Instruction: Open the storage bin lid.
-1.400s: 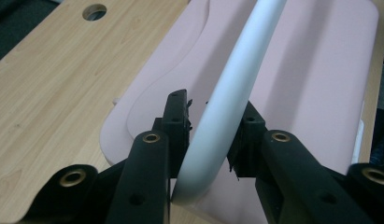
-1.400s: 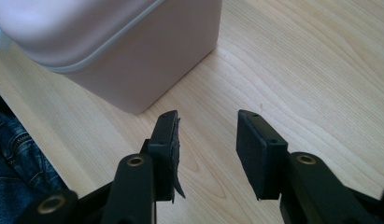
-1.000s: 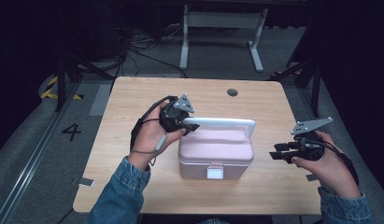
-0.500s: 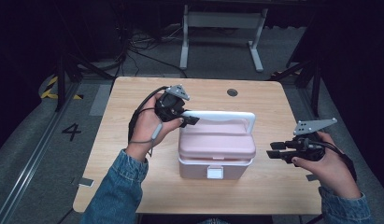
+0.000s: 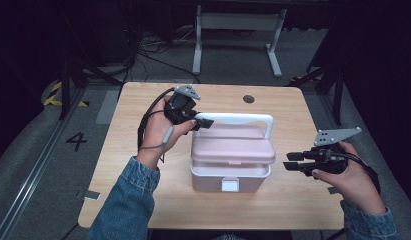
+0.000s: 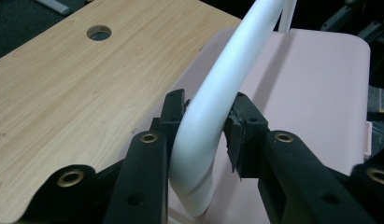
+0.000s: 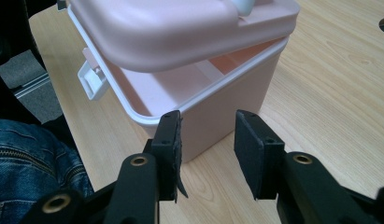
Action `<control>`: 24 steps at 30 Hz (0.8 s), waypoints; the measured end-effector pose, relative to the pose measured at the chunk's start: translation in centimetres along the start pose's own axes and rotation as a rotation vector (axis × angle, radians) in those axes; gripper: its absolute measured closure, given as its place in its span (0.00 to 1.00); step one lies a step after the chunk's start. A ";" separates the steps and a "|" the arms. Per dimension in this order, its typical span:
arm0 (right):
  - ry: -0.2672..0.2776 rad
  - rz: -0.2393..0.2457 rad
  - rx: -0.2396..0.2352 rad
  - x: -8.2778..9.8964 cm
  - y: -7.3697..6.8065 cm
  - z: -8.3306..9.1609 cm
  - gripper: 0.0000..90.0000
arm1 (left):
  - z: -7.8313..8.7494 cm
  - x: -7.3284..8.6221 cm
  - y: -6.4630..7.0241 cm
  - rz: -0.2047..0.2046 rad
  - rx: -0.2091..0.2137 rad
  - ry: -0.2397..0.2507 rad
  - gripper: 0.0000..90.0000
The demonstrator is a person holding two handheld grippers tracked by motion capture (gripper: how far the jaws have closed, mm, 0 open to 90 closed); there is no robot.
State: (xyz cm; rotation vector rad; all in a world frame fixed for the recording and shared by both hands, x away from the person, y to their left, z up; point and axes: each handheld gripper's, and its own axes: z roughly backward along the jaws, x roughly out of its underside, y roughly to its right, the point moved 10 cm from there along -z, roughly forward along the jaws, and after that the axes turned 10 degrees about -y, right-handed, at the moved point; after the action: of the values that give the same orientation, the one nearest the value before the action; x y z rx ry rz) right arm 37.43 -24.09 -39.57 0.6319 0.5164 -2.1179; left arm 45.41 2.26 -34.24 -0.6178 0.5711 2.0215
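Pink box [image 5: 230, 167]: mid-table [image 5: 143, 200], lid [image 5: 232, 145] raised ajar, white latch [image 5: 230, 184] facing the person. White handle [image 5: 238, 119]: clamped at its left bend by the left gripper [image 5: 205, 123]. Right gripper [image 5: 292, 161]: jaws parted, nothing between, closing slightly, just right of the box. Floor marking [image 5: 76, 141]: "4". No brand legible.

The box [image 5: 231, 167] is pale pink all over, lid and body alike, with a white handle [image 5: 236, 119], a white rim under the lid and a white latch [image 5: 230, 185] at its front. The table [image 5: 133, 130] is light wood with a fine grain. Both grippers are black; the right gripper [image 5: 292, 164] carries a grey plate. The sleeves [image 5: 124, 205] are blue denim.
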 end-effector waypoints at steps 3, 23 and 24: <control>0.007 0.007 -0.003 -0.1 -0.2 0.0 0.70 | 0.0 -0.1 -0.3 0.020 0.008 0.013 0.79; 0.055 0.040 0.006 -1.4 -1.1 -0.3 0.75 | 0.0 -1.1 -2.0 0.074 -0.017 0.066 0.80; 0.079 0.041 0.006 -1.8 -1.3 -0.5 0.76 | 0.0 -1.1 -2.0 0.074 -0.020 0.068 0.80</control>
State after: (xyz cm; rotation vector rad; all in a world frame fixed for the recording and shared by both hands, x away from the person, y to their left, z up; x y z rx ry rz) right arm 37.43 -22.01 -38.67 0.7259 0.5369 -2.0628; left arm 47.69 2.50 -33.86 -0.6886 0.6236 2.0839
